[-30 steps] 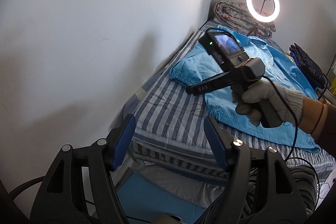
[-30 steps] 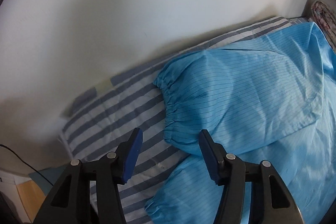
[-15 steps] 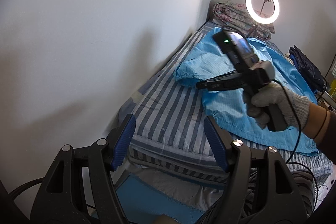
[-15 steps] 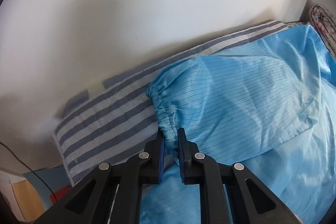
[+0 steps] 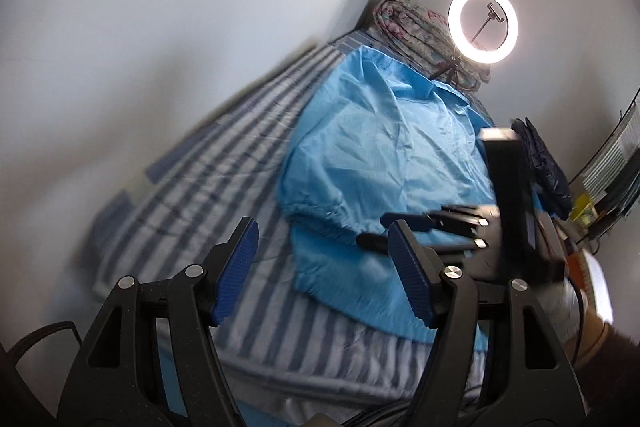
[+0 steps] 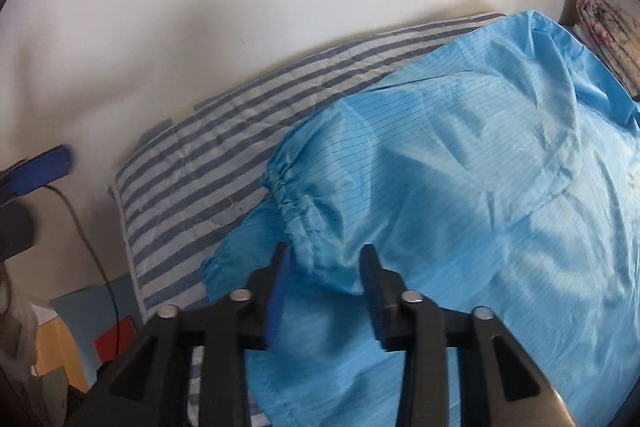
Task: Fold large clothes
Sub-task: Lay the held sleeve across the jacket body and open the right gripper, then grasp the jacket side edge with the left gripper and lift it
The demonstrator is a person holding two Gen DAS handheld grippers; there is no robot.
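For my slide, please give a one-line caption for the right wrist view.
Right tongs, just opening, frame the elastic cuff of a blue garment on a striped bed.

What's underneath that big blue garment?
The blue garment lies on a striped sheet covering the bed; stripes show along the wall side and at the foot. Whatever lies beneath the garment's middle is covered, so I cannot tell.
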